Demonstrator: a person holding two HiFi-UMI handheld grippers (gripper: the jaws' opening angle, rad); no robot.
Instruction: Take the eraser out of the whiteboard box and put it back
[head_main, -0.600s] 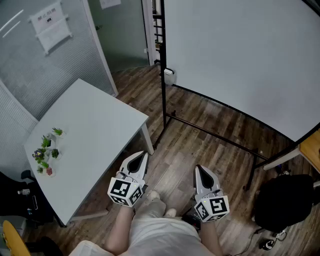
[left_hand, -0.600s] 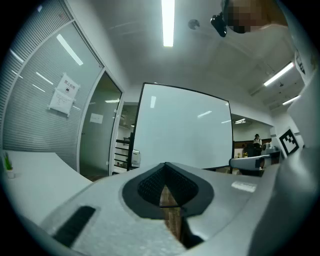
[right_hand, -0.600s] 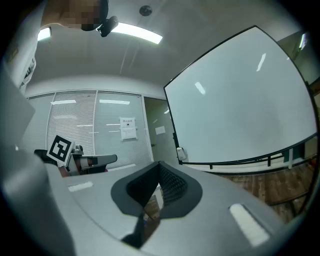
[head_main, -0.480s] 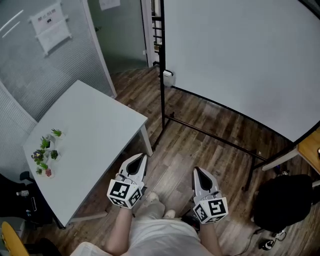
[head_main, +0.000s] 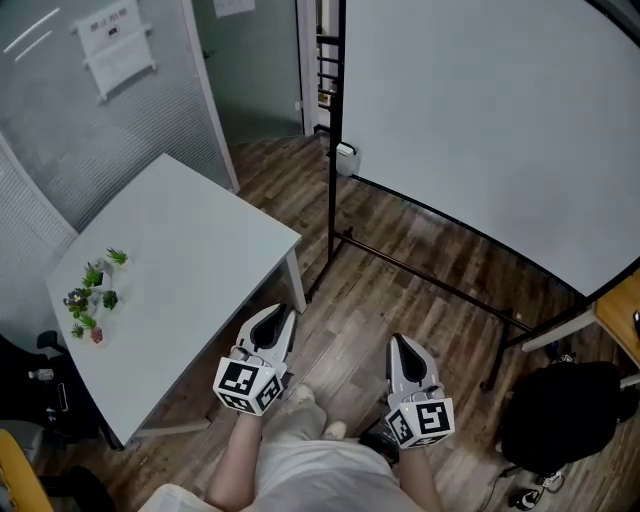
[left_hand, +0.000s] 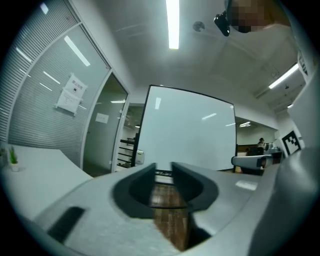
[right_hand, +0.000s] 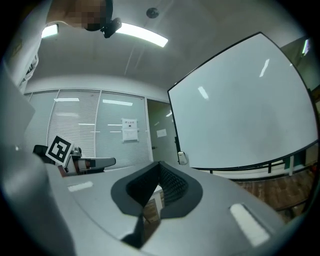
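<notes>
The big whiteboard (head_main: 480, 120) stands on a black frame ahead of me. A small white box (head_main: 345, 157) hangs at its lower left corner; it also shows as the box (left_hand: 139, 157) in the left gripper view and the box (right_hand: 183, 158) in the right gripper view. No eraser shows in any view. My left gripper (head_main: 287, 312) and right gripper (head_main: 397, 340) are held level over the wooden floor, well short of the board. The left gripper (left_hand: 164, 167) has its jaws almost together with only a narrow slit and nothing in it. The right gripper (right_hand: 159, 165) has its tips touching, empty.
A white table (head_main: 180, 260) with small potted plants (head_main: 92, 300) stands at the left, its corner close to the left gripper. The board's black floor bar (head_main: 420, 270) crosses ahead. A black bag (head_main: 560, 415) lies on the floor at the right. Glass partition and door are behind.
The head view has shifted slightly, so the room sits a little to the right. Both grippers keep their places and stay closed.
</notes>
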